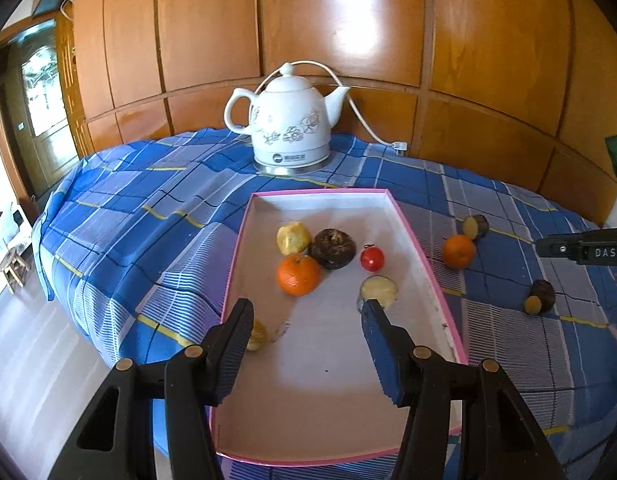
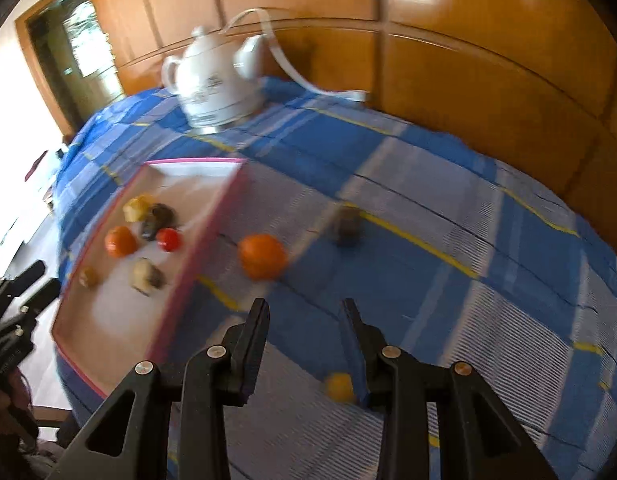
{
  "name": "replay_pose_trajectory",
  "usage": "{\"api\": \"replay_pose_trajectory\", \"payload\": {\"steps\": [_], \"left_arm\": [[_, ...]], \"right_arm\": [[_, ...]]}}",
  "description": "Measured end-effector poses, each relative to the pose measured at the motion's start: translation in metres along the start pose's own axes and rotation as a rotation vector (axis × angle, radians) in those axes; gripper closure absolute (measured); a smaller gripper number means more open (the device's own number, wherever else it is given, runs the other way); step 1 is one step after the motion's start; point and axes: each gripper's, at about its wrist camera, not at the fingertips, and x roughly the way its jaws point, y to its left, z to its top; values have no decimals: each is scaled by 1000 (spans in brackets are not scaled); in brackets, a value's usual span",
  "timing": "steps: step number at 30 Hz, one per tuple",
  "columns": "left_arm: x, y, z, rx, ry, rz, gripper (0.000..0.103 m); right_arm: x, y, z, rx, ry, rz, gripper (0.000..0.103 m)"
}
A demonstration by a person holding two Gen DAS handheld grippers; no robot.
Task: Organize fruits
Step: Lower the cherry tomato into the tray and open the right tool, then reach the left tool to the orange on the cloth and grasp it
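Note:
A white tray with a pink rim holds an orange, a dark brown fruit, a yellowish fruit, a red tomato and a cut piece. My left gripper hovers open over the tray's near half, nothing between its fingers. On the cloth right of the tray lie a second orange, a dark fruit and a small yellow piece. My right gripper is open above the cloth, just short of that orange; the view is blurred.
A white electric kettle with its cord stands at the back of the blue checked tablecloth, against wooden wall panels. Another dark fruit with a yellow cut face lies near the right edge. The table drops off at left to the floor.

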Motion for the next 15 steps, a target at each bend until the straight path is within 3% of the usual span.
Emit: {"api": "replay_pose_trajectory", "payload": {"steps": [10, 15], "left_arm": [[-3, -24, 1, 62, 2, -16, 46], [-2, -33, 2, 88, 9, -22, 46]], "right_arm": [[-14, -84, -19, 136, -20, -126, 67], [-7, -124, -32, 296, -10, -149, 67]]}}
